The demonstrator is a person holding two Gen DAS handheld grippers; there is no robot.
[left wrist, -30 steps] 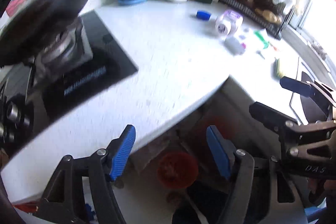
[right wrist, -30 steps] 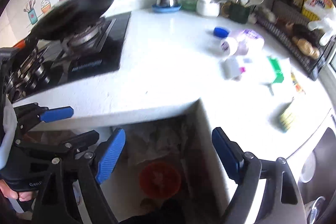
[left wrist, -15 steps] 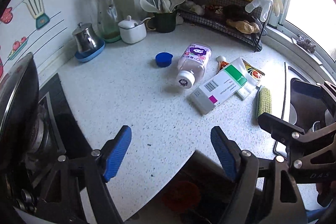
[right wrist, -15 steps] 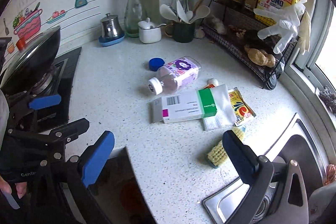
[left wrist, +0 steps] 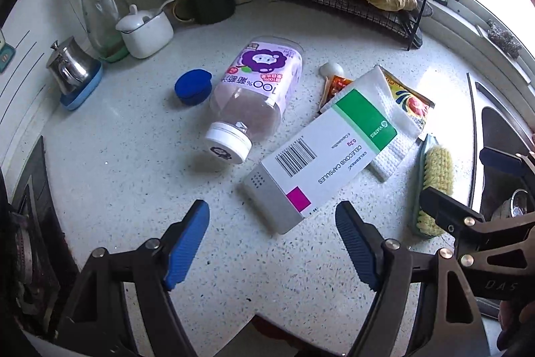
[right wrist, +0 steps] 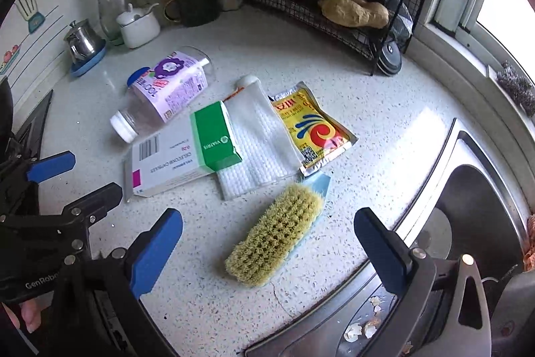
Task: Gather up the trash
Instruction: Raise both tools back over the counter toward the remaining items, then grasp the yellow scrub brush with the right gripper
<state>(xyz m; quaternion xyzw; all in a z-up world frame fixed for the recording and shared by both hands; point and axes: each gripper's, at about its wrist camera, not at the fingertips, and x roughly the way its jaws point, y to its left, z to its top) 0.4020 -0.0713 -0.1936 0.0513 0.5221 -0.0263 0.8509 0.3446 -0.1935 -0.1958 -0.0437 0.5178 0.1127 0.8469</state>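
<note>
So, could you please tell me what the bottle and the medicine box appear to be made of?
Bottle: probably clear glossy plastic; see-through body, printed purple label, white cap. Medicine box: likely matte printed cardboard; sharp folded edges, barcode.

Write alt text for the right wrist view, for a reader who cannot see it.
The open, empty right gripper hangs over a speckled white counter, with a scrub brush lying between its blue fingers. Beyond lie a medicine box, white cloth, yellow sachet and toppled purple-labelled bottle; the left gripper shows at left, a steel sink at right.
</note>
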